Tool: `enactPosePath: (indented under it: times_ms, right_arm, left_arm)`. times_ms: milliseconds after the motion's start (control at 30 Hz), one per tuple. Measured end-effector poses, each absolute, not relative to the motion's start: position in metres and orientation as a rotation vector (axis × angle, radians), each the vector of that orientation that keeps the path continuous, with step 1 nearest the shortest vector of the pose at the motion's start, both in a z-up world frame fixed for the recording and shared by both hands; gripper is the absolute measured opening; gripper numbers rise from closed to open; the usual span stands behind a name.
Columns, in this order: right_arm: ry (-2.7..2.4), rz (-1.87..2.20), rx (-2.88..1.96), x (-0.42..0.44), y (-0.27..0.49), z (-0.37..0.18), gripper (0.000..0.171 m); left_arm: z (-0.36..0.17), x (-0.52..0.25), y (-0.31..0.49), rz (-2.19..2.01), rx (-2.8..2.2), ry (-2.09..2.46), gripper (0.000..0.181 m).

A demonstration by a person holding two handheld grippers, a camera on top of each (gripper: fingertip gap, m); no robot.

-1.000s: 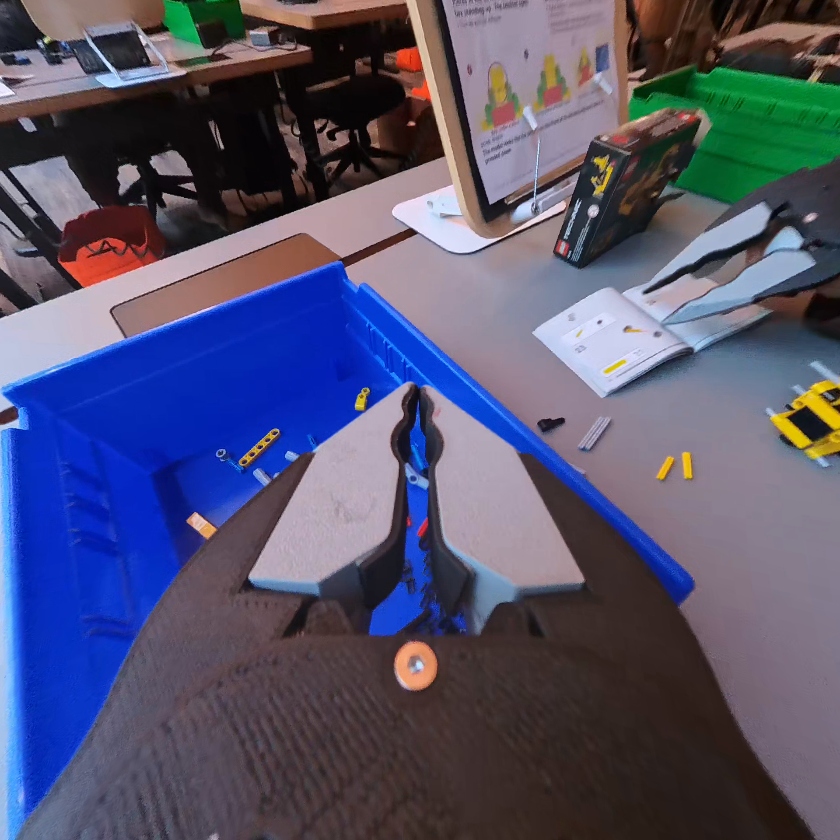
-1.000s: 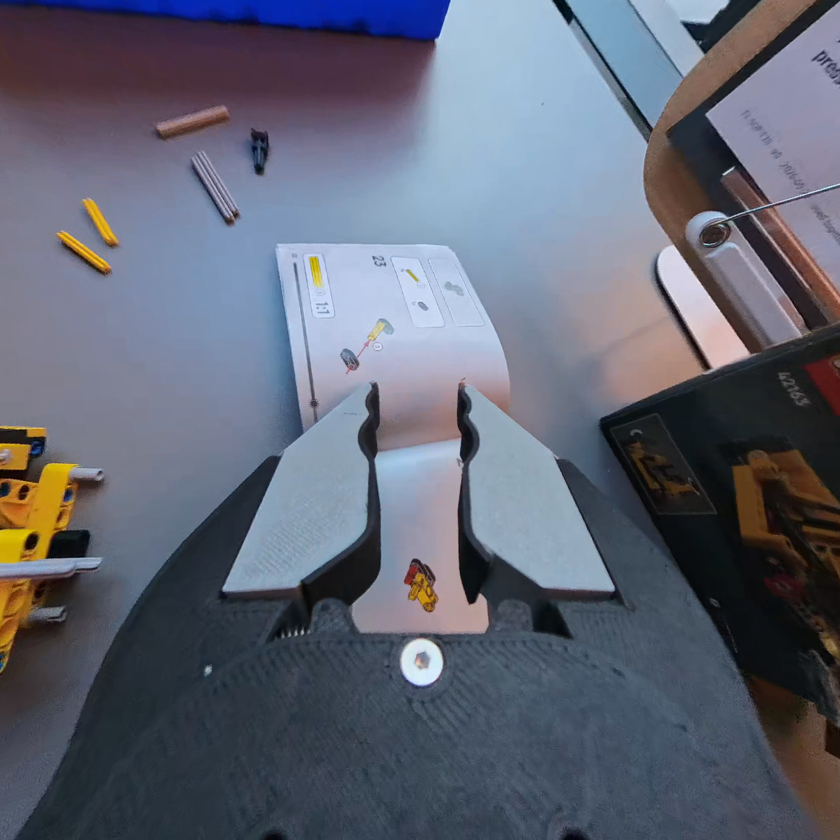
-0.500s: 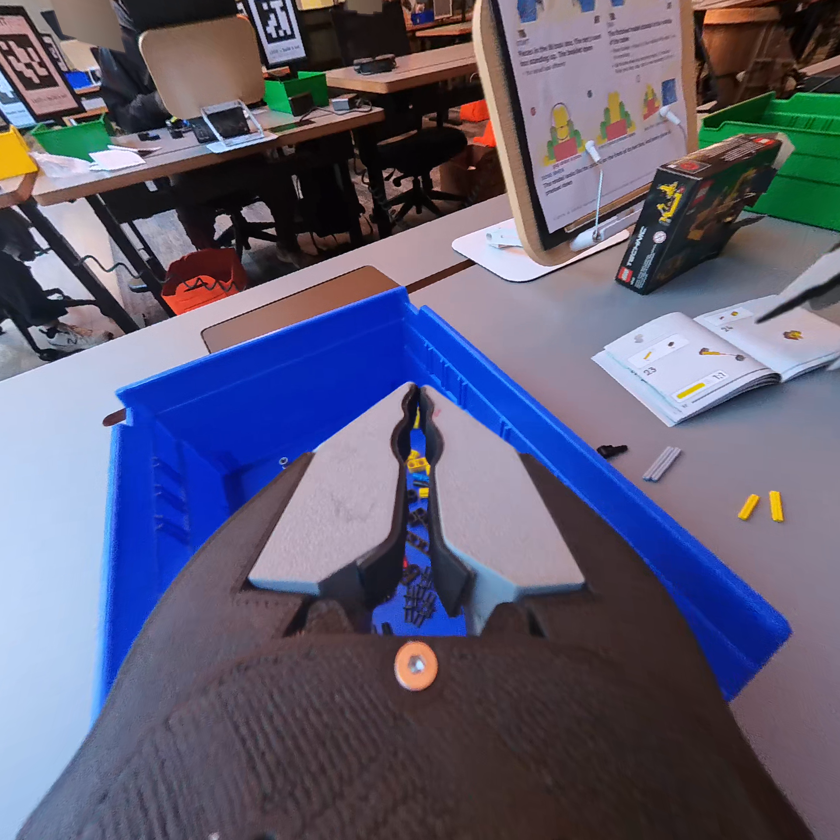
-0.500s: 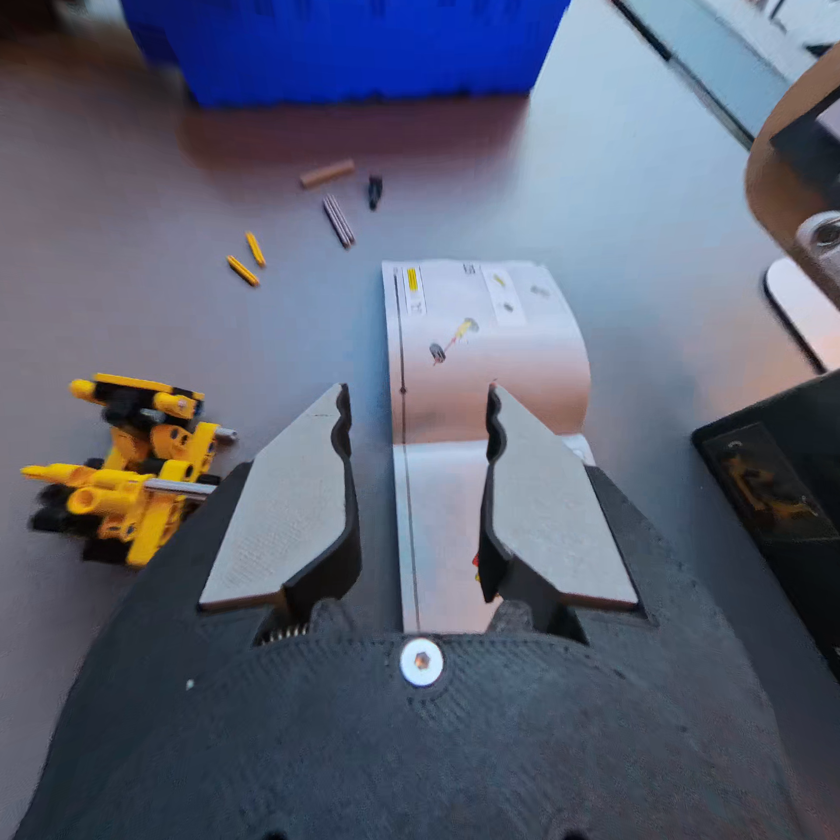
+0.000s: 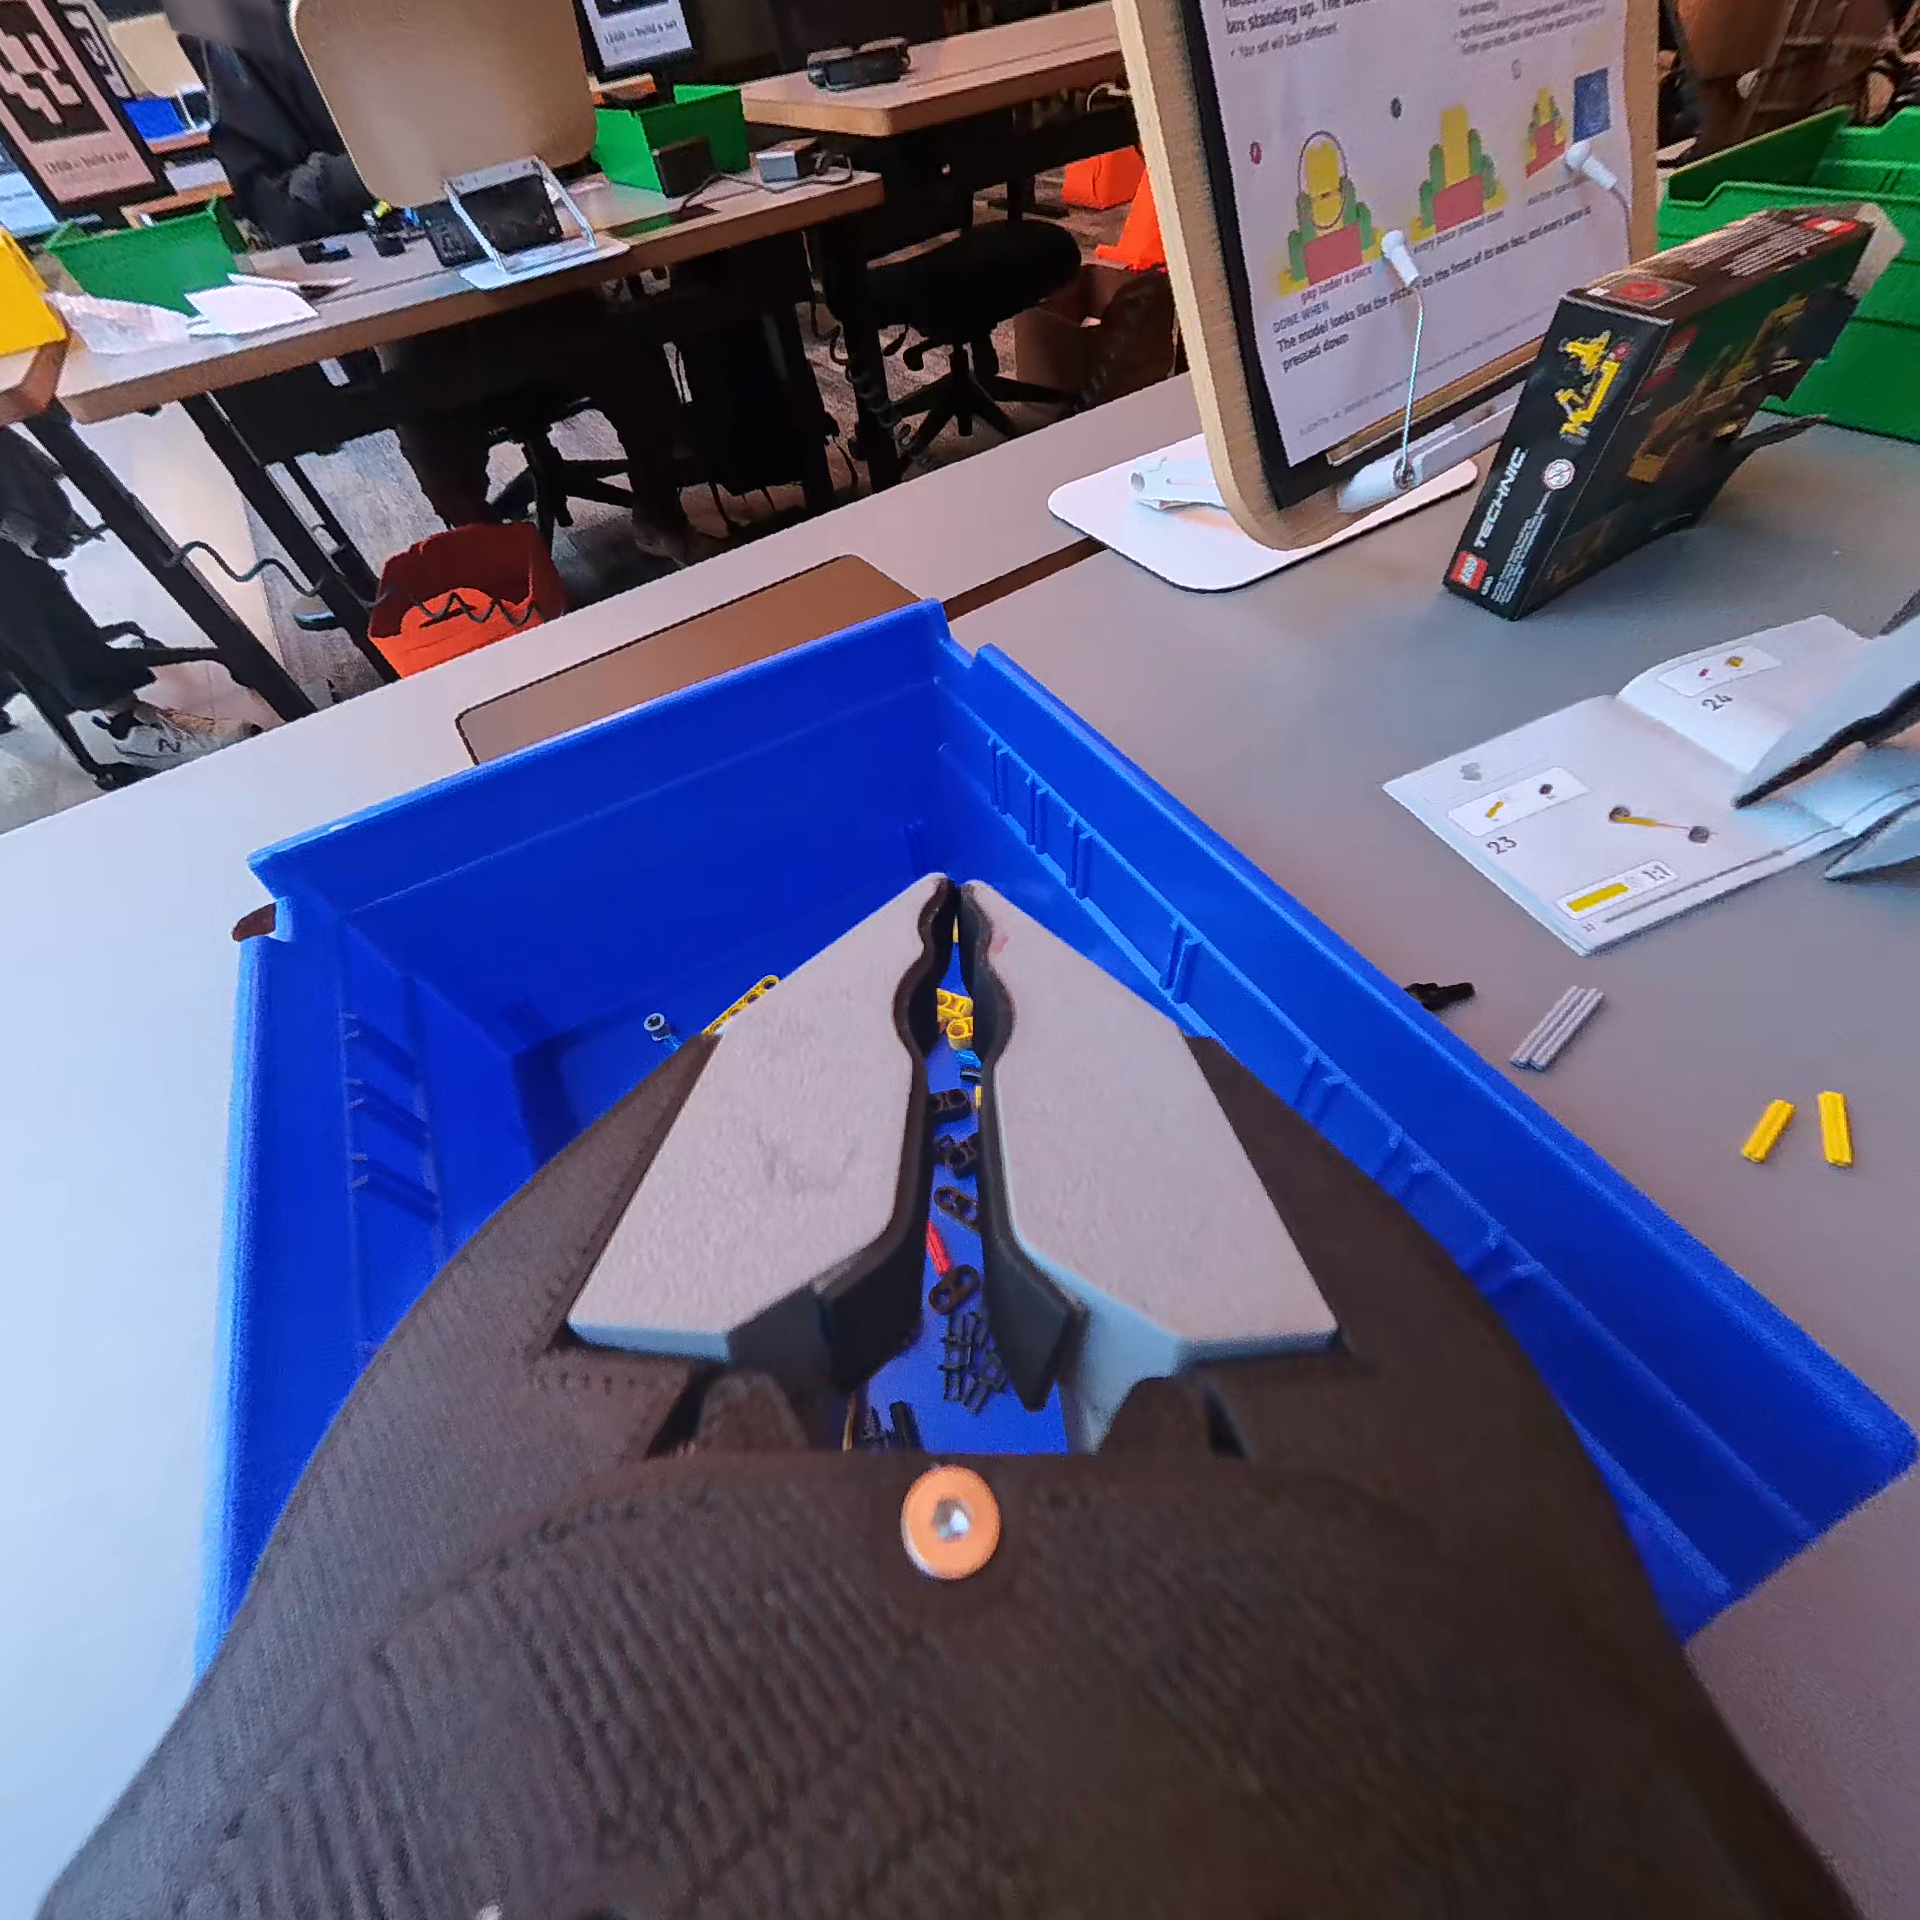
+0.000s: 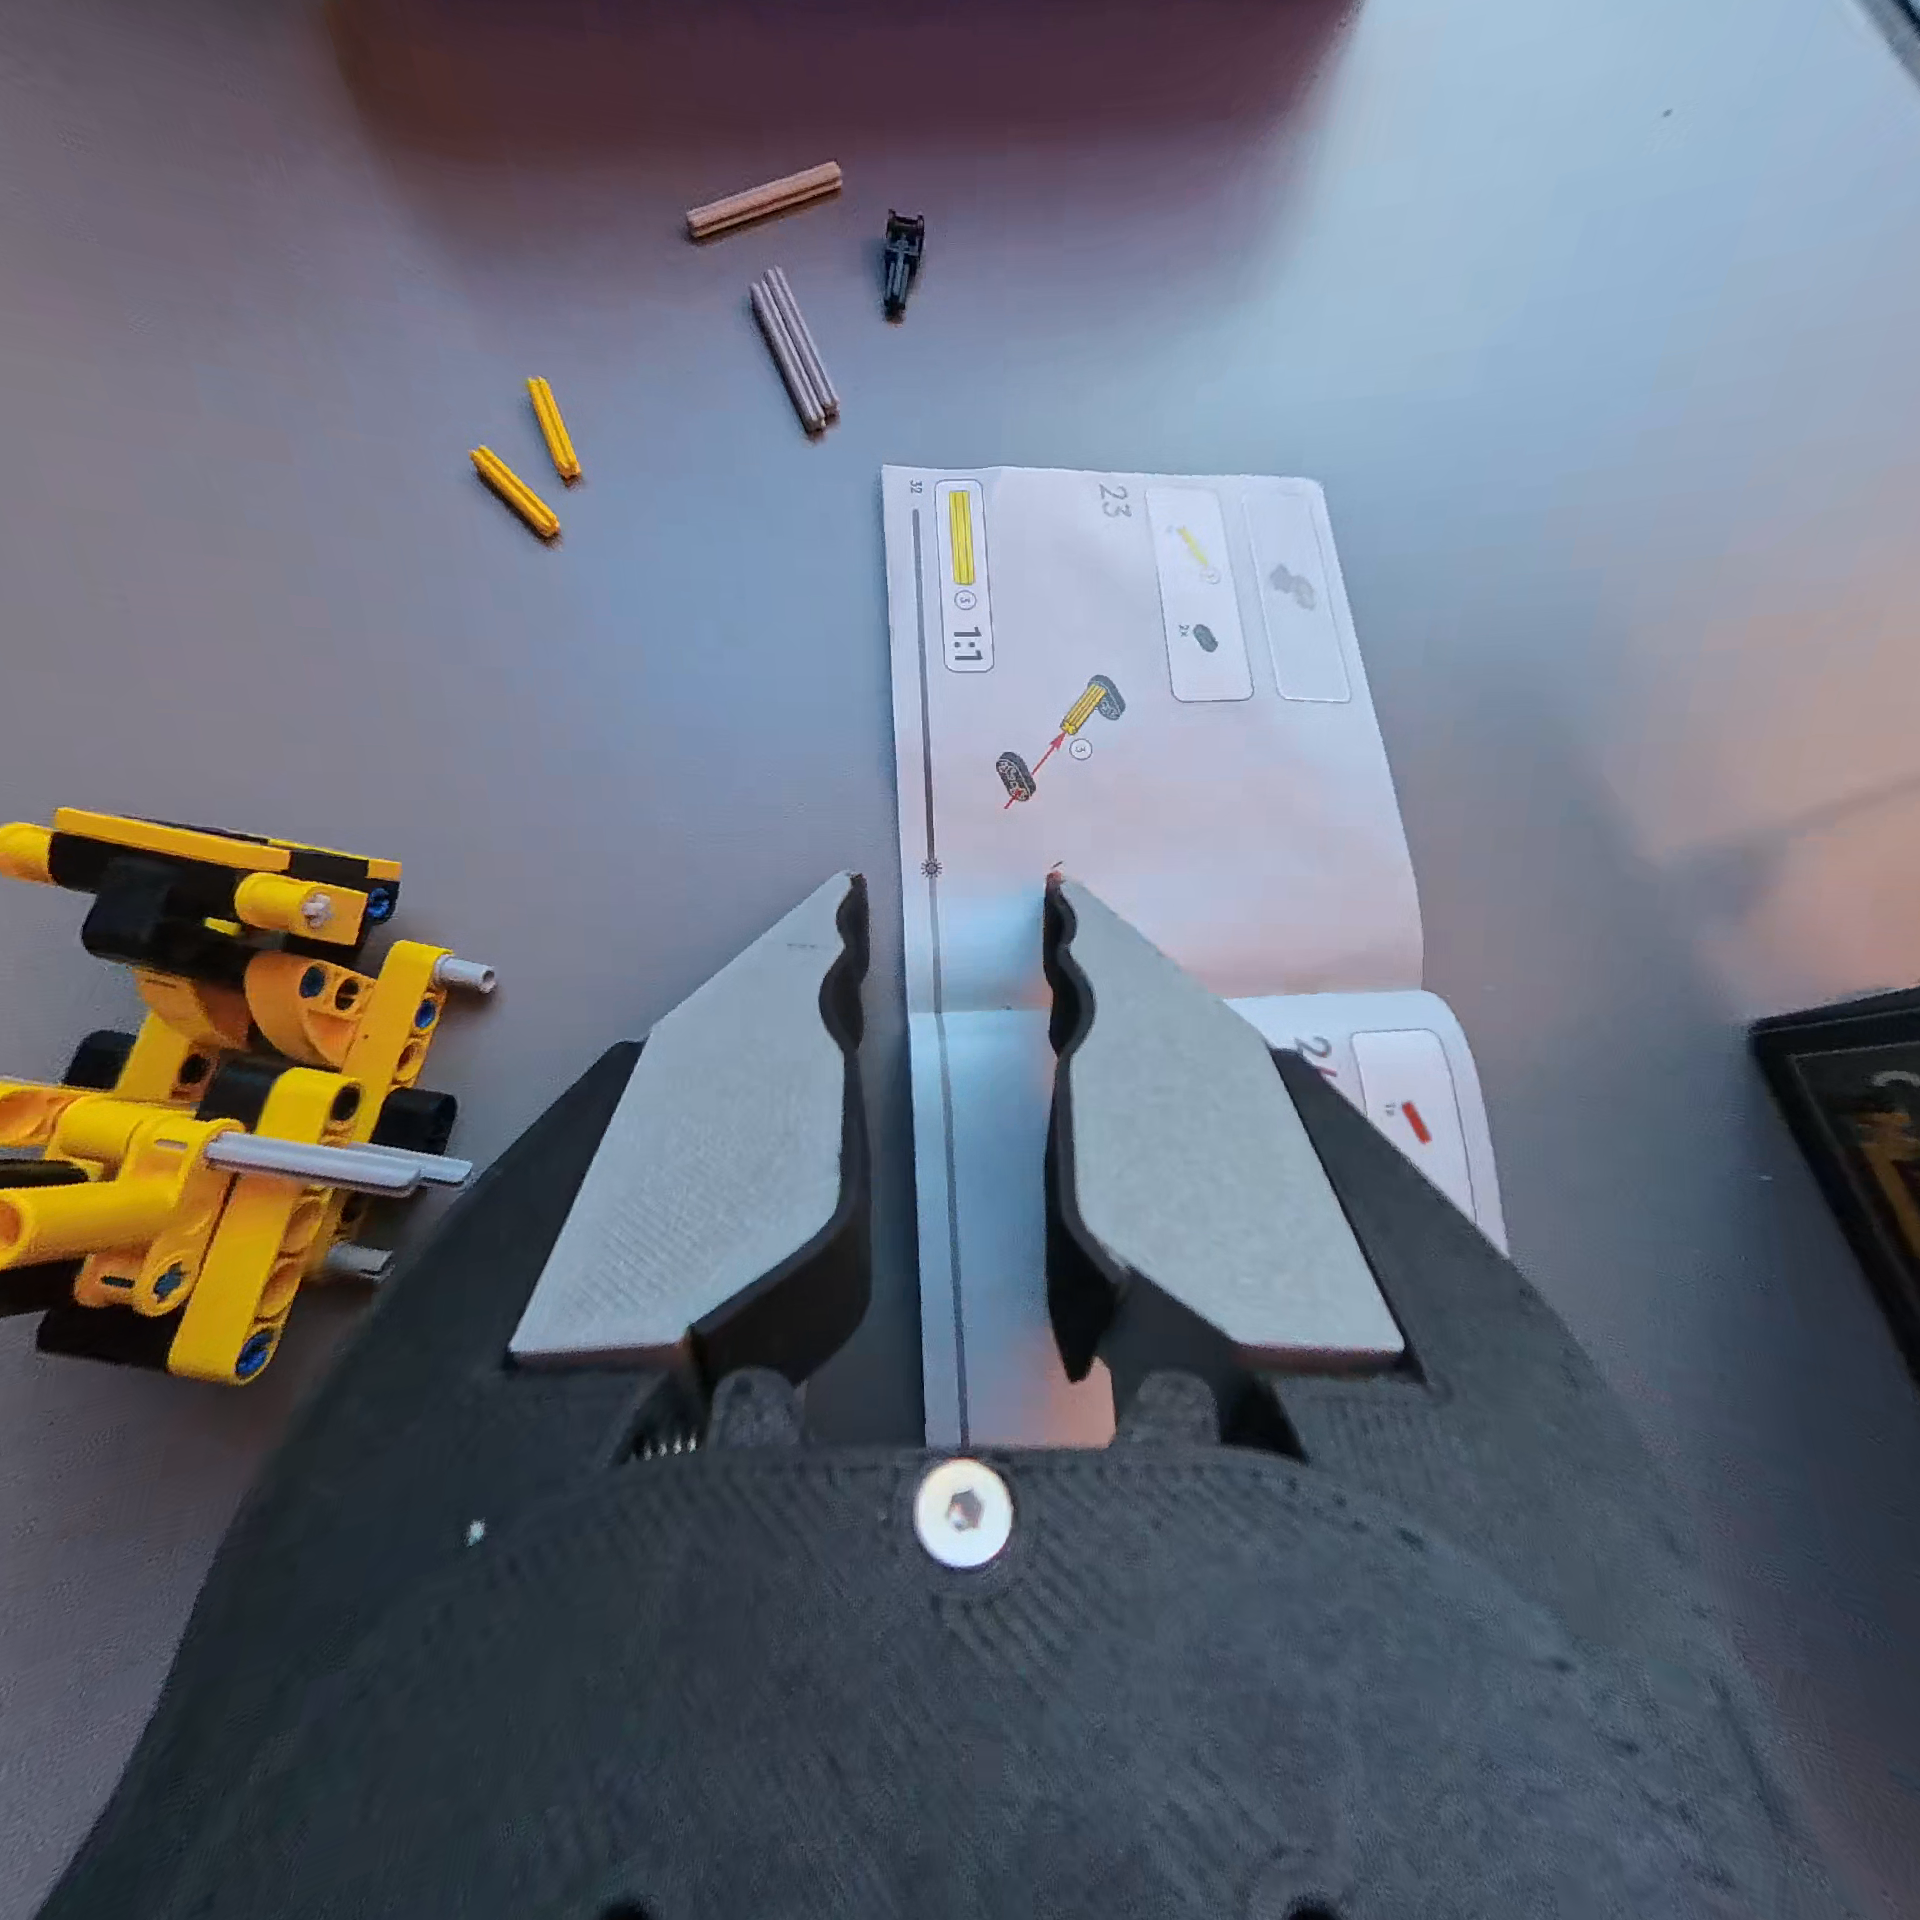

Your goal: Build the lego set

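Model: the half-built yellow and black lego vehicle (image 6: 218, 1091) lies on the grey counter (image 6: 416, 675), left of the right tool; its left side is cut off by the frame edge.
Booklet: the open white paper instruction booklet (image 6: 1143, 727) lies flat, partly hidden under the right tool.
Loose parts: two short yellow axle rods (image 6: 535, 457), a pair of grey axle rods (image 6: 795, 348), a tan rod (image 6: 764, 200) and a small black pin (image 6: 902, 262) lie beyond the booklet.
Right tool (image 6: 951, 894): jaws apart, empty, over the booklet's fold.
Bin: the blue plastic bin (image 5: 727, 790) holds small black, yellow and red pieces, mostly hidden.
Left tool (image 5: 956, 894): above the bin, tips nearly together, nothing between them.
Box: the black cardboard set box (image 5: 1652, 416) stands upright, leaning.
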State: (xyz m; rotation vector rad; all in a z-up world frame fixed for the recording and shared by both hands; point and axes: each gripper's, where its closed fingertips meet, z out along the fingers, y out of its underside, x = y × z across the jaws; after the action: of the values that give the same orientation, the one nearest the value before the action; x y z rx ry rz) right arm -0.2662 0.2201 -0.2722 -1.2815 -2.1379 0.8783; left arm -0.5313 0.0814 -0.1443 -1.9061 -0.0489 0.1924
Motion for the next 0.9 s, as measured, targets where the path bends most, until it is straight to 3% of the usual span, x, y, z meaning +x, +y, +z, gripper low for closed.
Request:
enactPosePath:
  times_ms: [300,633,900]
  right_arm:
    - [-2.138,0.897,-1.198,-0.265,0.216,-0.267,0.029]
    - [-1.707,1.504,-1.11,-0.266,0.22,-0.17,0.029]
    - [-1.51,1.375,-1.161,-0.271,0.263,-0.163,0.026]
  left_arm:
    - [-0.128,-0.545,0.07,0.199,-1.844,-0.113,0.0]
    - [-0.114,-0.565,0.055,0.211,-1.774,-0.199,0.0]
    - [-0.116,-0.581,0.049,0.22,-1.752,-0.257,0.0]
